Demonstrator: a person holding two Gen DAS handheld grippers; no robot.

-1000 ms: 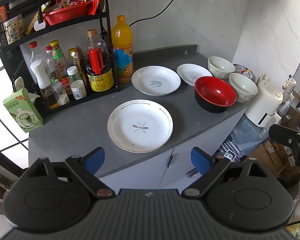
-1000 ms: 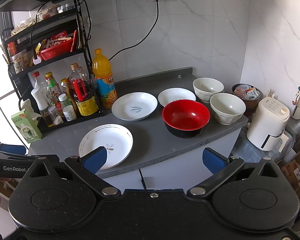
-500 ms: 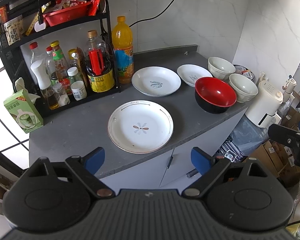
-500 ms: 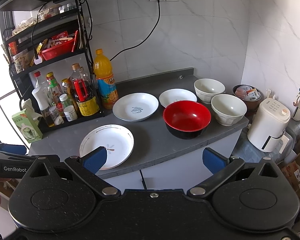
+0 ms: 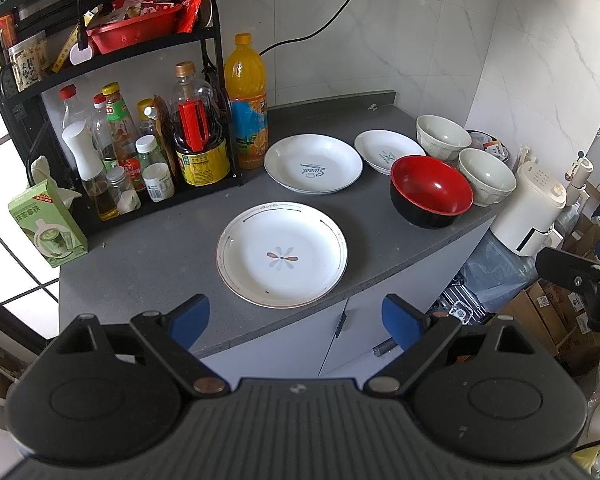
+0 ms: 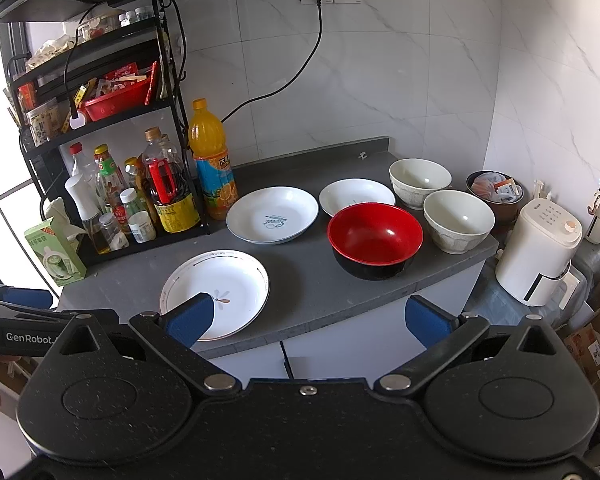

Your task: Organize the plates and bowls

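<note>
Nothing is yet stacked on the grey bench (image 5: 152, 264): three plates lie apart, the flowered plate (image 5: 282, 254) nearest the front edge, the "Sweet" plate (image 5: 313, 163) and a smaller plate (image 5: 384, 153) behind; the red bowl (image 5: 431, 190) and two pale bowls (image 5: 442, 136) (image 5: 486, 175) are grouped at the right; the left claw (image 5: 296, 318) and right claw (image 6: 306, 316) are held spread and empty, short of the bench; "GenRobot" is read on the left claw's body in the right view; the sorting is judged not begun.

Both wrist views look down from off the counter (image 5: 148, 256) edge – sharing it.
</note>
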